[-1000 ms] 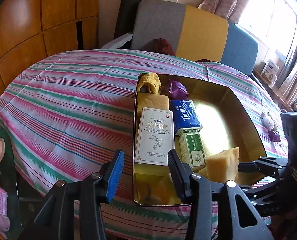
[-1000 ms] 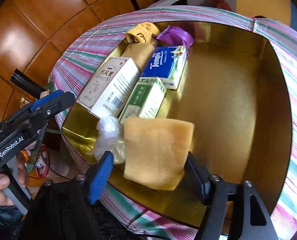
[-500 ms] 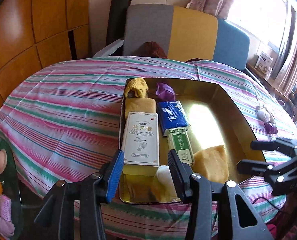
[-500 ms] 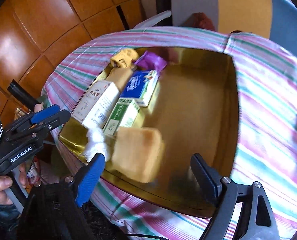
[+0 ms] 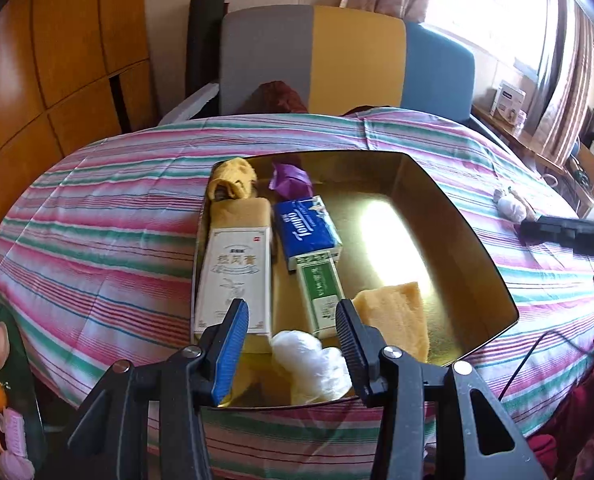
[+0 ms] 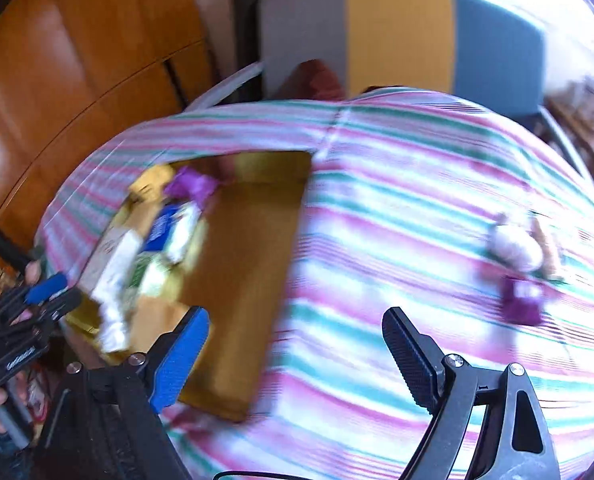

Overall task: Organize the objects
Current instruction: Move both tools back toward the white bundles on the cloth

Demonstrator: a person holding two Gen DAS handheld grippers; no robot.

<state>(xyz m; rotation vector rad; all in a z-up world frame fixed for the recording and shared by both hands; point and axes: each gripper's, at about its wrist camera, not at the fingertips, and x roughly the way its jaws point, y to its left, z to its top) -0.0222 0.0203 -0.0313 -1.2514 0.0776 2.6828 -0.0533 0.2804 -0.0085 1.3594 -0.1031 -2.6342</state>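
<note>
Both claws were empty: the right claw [image 6: 295, 354] had just spread its jaws wide over the striped counter [image 6: 397, 216], nothing between them, while the left claw [image 5: 293, 344] hung partly apart above the gold tray [image 5: 437, 184]. Inside lay the yellow sponge [image 5: 397, 316], white box [image 5: 235, 276], blue tissue pack [image 5: 307, 232] and green box [image 5: 321, 290].

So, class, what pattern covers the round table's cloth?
Pink, green and white stripes; left wrist view.
</note>
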